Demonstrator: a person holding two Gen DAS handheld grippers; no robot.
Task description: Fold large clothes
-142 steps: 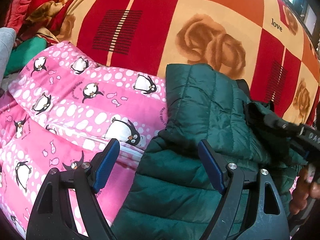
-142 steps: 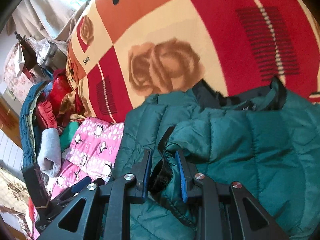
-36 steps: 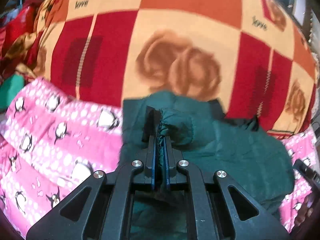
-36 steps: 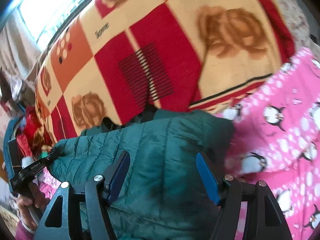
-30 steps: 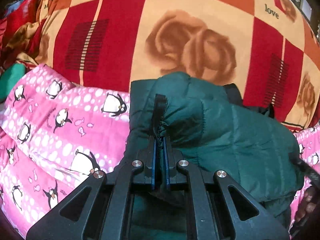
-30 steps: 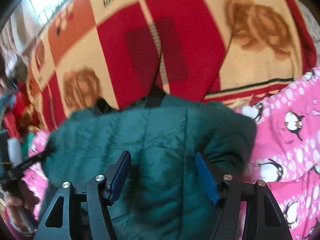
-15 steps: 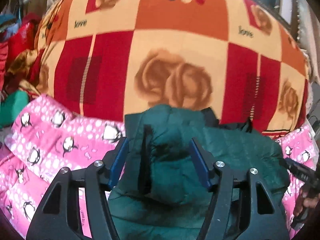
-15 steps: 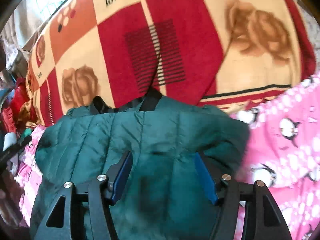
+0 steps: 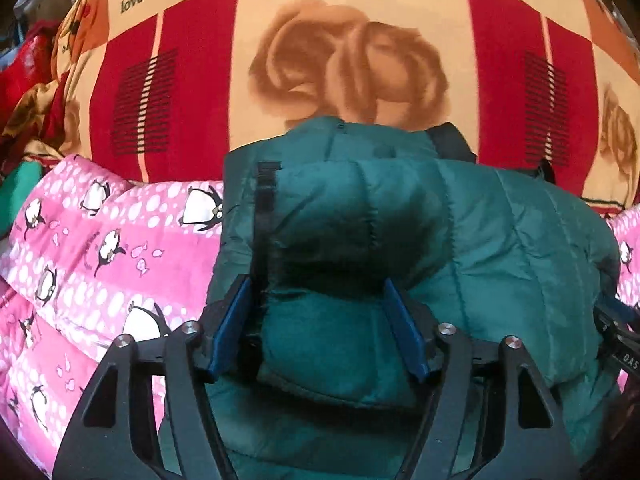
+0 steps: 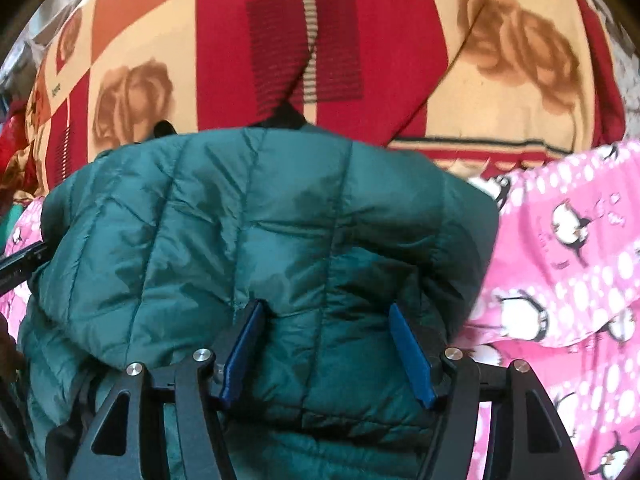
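Quilted green jacket (image 9: 500, 240), already doubled into a thick bundle, lies on the pink penguin blanket (image 9: 100, 240) with its far edge against the red and cream rose blanket (image 9: 348, 60). Its long axis runs side to side across both views. The left claw (image 9: 320, 328) stands wide, jaws straddling a puffy fold at the bundle's left end beside the black zipper strip (image 9: 266, 192). The right claw (image 10: 330, 354) is equally wide over the right end, holding nothing. Each claw is nearest its own end, so any next fold likely starts from both ends together.
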